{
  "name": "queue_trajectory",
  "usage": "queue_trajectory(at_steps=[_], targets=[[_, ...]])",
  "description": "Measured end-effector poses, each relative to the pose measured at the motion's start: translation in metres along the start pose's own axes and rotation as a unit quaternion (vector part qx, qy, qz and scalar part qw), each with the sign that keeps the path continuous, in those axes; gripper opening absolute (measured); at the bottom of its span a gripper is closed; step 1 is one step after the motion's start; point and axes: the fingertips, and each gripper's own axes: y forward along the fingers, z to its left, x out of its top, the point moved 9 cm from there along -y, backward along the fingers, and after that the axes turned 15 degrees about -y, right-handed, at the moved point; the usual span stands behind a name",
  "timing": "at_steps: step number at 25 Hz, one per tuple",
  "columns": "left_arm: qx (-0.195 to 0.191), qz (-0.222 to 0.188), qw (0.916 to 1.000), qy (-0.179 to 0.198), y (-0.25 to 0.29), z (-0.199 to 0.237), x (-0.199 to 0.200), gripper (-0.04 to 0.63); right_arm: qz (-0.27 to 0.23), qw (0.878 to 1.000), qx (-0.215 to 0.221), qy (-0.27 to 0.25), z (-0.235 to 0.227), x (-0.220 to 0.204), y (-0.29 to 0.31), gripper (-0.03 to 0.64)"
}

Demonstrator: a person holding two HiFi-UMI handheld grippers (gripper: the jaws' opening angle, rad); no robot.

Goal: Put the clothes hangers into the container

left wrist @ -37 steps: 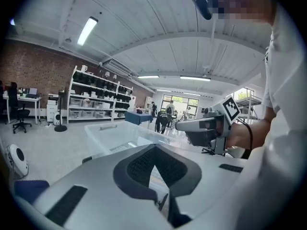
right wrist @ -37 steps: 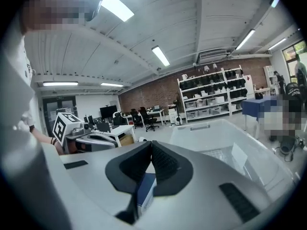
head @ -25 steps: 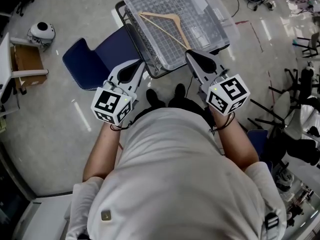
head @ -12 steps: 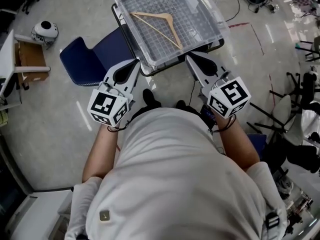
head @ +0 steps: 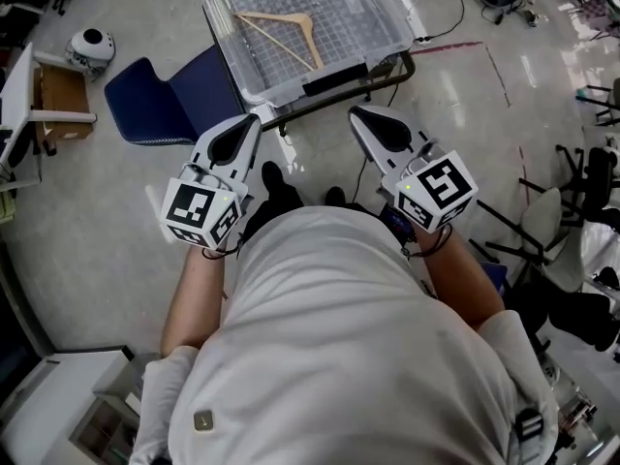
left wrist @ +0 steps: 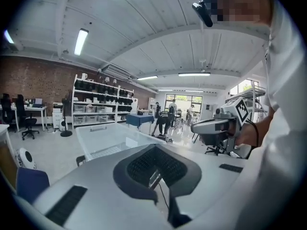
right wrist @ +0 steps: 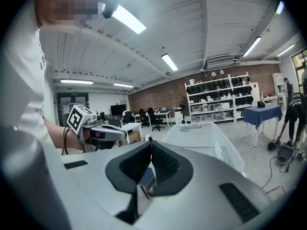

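Observation:
A wooden clothes hanger (head: pixel 278 35) lies on the grid floor of the clear plastic container (head: pixel 291 87) at the top of the head view. My left gripper (head: pixel 254 117) is held short of the container's near edge, shut with nothing in it. To its right, my right gripper (head: pixel 353 112) is level with it, also shut and empty. In the left gripper view the container (left wrist: pixel 106 139) stands ahead beyond the shut left gripper (left wrist: pixel 154 147). The right gripper view has the container (right wrist: pixel 204 137) ahead of the shut right gripper (right wrist: pixel 151 144).
The container rests on a black cart frame (head: pixel 392 66). A blue chair (head: pixel 160 103) lies left of it, with a cardboard box (head: pixel 56 93) and a white round device (head: pixel 90 45) further left. Black chair bases (head: pixel 581 177) crowd the right. Shelves (left wrist: pixel 98 104) and people stand far off.
Both grippers have drawn back from the container toward the person's body. The container and the hanger now show farther away, higher and more to the left in the head view.

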Motion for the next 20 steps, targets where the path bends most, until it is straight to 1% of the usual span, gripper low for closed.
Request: queue_trajectory(at_steps=[6, 10, 15, 20], targets=[[0.018, -0.013, 0.9997, -0.002, -0.016, -0.051, -0.017, 0.017, -0.010, 0.999, 0.026, -0.019, 0.012, -0.010, -0.043, 0.020], [0.025, -0.021, 0.9995, 0.003, -0.034, -0.075, -0.026, 0.017, -0.017, 0.999, 0.040, -0.030, 0.028, -0.014, -0.058, 0.020], [0.034, -0.032, 0.9989, 0.006, -0.064, -0.086, -0.030, 0.017, -0.024, 0.998, 0.046, -0.033, 0.055, -0.013, -0.068, 0.020], [0.032, -0.034, 0.9988, 0.013, -0.106, -0.081, -0.036, 0.017, -0.019, 0.999, 0.032, -0.037, 0.094, -0.010, -0.067, 0.020]])
